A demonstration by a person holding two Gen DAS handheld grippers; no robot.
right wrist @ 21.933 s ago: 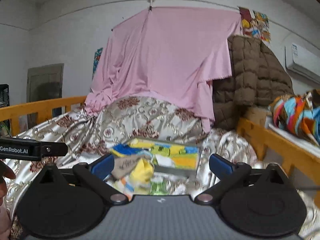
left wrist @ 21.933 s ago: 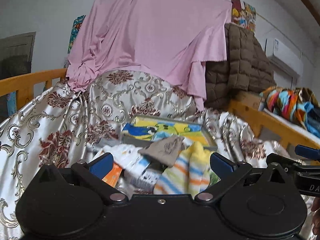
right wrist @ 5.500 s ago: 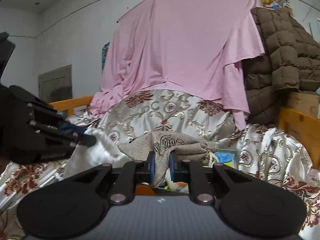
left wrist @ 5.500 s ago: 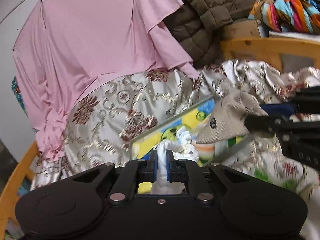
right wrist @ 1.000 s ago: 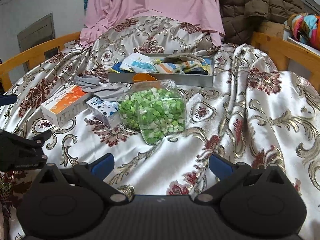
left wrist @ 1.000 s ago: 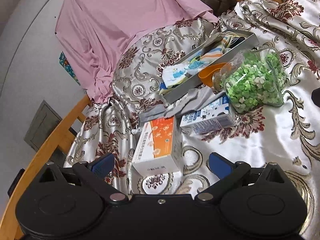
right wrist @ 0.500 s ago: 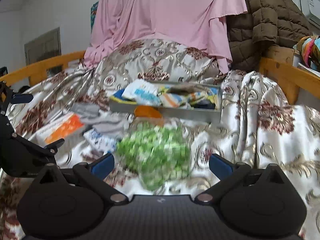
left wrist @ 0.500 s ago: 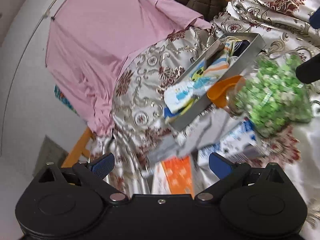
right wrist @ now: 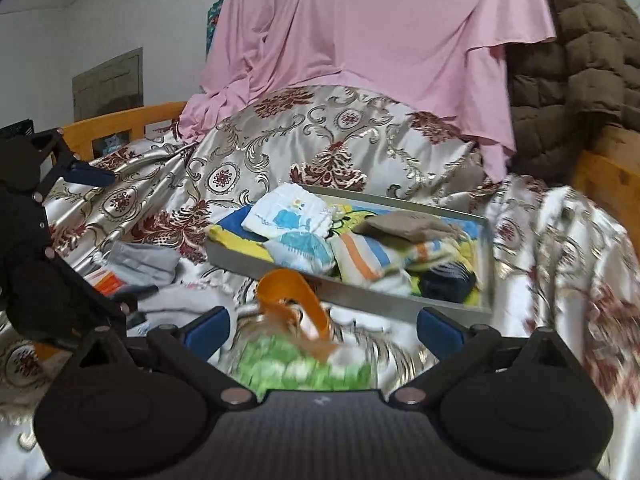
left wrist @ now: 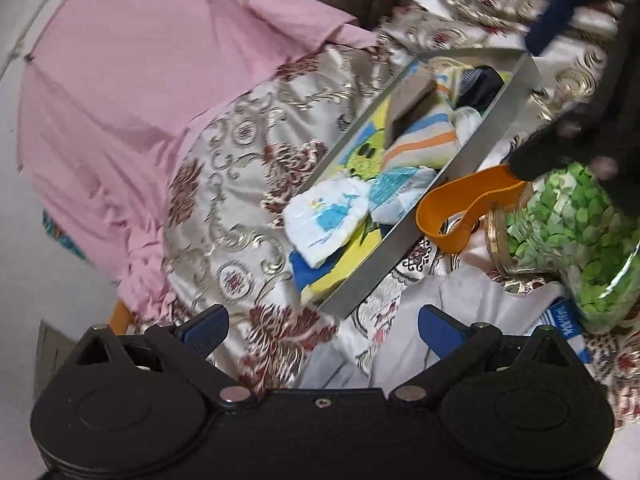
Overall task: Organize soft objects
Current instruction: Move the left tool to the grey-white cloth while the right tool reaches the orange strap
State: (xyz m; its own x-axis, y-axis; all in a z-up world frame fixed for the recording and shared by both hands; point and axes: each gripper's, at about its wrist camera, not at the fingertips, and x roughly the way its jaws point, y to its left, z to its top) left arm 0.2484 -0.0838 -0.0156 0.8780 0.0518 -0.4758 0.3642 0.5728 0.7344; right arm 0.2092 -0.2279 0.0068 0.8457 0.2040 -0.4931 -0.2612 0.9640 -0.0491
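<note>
the patterned bedspread (right wrist: 304, 136) fills most of what i see, and on it sits the grey tray (right wrist: 360, 286), already holding most of the soft things: a white cloth with a blue print (right wrist: 288, 212), a striped piece (right wrist: 364, 260), a tan pouch (right wrist: 412, 226) and something dark (right wrist: 444, 280). so i judge the sorting mostly done. what seems left is the grey cloth (right wrist: 144, 260), lying on the bedspread well left of the tray, and a pale cloth (left wrist: 460, 304) close under my left claw (left wrist: 320, 326). the jar of green bits (left wrist: 576, 236) with its orange handle (left wrist: 464, 204) is blurred, probably not my job. my left claw is spread wide and empty; my right claw (right wrist: 320, 326) gapes too, gripping nothing.
</note>
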